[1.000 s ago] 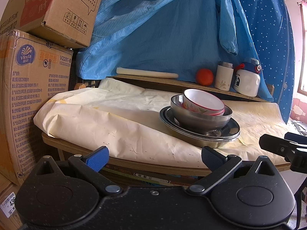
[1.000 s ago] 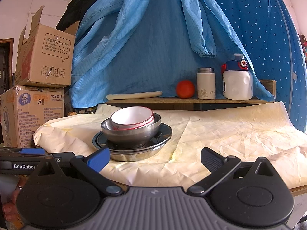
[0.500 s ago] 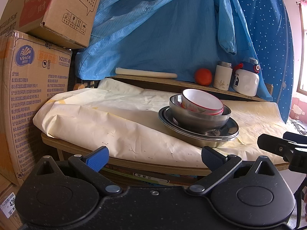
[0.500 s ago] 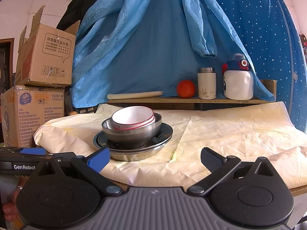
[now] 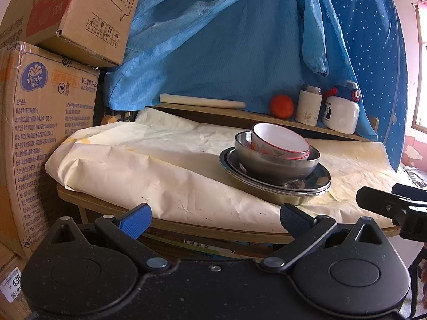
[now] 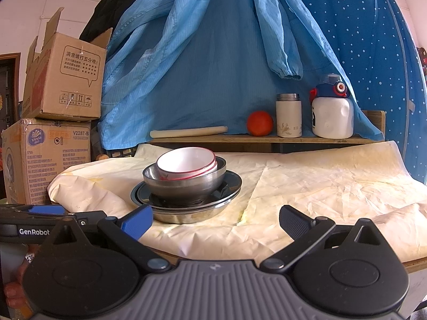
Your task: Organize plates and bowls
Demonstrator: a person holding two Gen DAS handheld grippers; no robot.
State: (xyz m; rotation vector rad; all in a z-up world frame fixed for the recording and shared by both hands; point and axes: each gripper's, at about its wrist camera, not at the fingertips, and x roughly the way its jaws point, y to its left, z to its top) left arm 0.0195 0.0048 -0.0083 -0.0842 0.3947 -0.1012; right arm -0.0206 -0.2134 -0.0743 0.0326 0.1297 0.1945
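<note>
A stack of dishes stands on the paper-covered table. White bowls with red rims are nested in a steel bowl, which rests on stacked steel plates. My left gripper is open and empty, in front of the table edge, short of the stack and to its left. My right gripper is open too, low before the table, with the stack just beyond and slightly left of its fingers. Each gripper appears at the edge of the other's view.
A wooden shelf behind the table carries a rolling pin, an orange, a cream flask and a white bottle. Blue garments hang behind. Cardboard boxes are stacked on the left.
Both views drift very slightly; the stack sits a touch more to the left in the left wrist view. Nothing has been gripped or moved.
</note>
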